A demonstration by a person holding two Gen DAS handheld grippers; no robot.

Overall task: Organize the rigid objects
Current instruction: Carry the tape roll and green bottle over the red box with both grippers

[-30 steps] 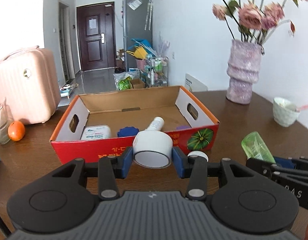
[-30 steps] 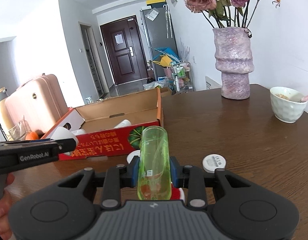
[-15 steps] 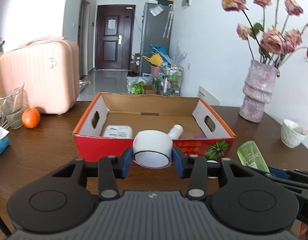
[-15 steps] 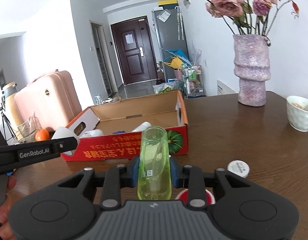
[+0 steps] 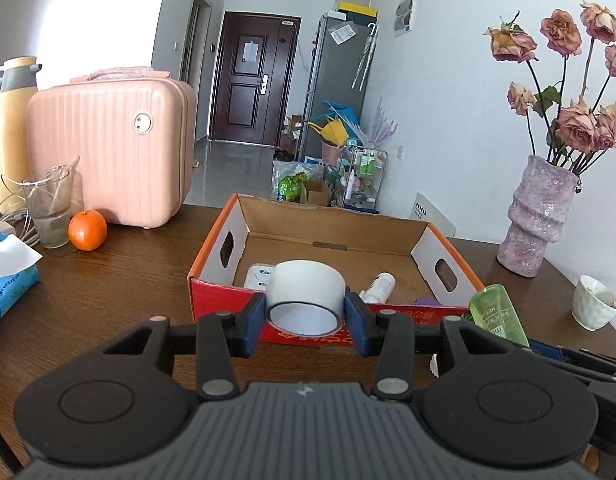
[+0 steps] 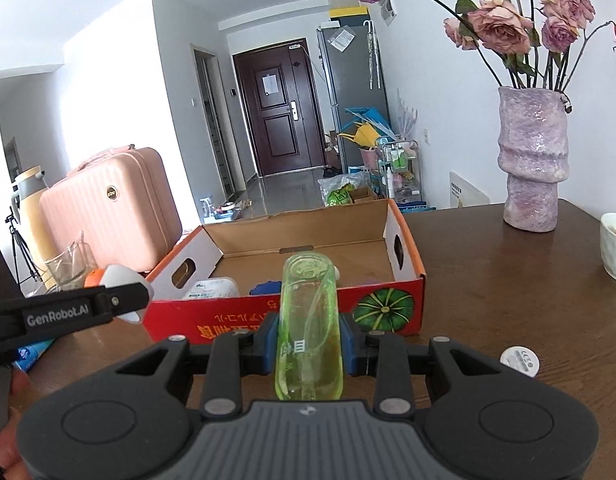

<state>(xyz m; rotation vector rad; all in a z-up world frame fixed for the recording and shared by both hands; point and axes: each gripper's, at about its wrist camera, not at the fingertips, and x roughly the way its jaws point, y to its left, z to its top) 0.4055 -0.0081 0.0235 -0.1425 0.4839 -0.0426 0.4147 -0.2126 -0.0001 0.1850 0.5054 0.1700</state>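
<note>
Both grippers, the left (image 5: 305, 318) clamping a tape roll (image 5: 306, 294) and the right (image 6: 310, 344) a green bottle (image 6: 310, 328), have drawn back from the cardboard box (image 5: 292, 330), so neither item is dropped in yet.

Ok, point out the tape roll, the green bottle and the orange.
tape roll (image 5: 306, 284), left wrist view, white outer side.
green bottle (image 6: 310, 320), right wrist view, mid body.
orange (image 5: 87, 230), left wrist view, centre.

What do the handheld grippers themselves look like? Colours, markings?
Both match: left gripper and right gripper have a ribbed grey body, two black linkage arms with round discs and silver pivot pins, and blue finger pads. White "GenRobot.AI" lettering runs along the left one's side. No cables or sleeves visible.
</note>
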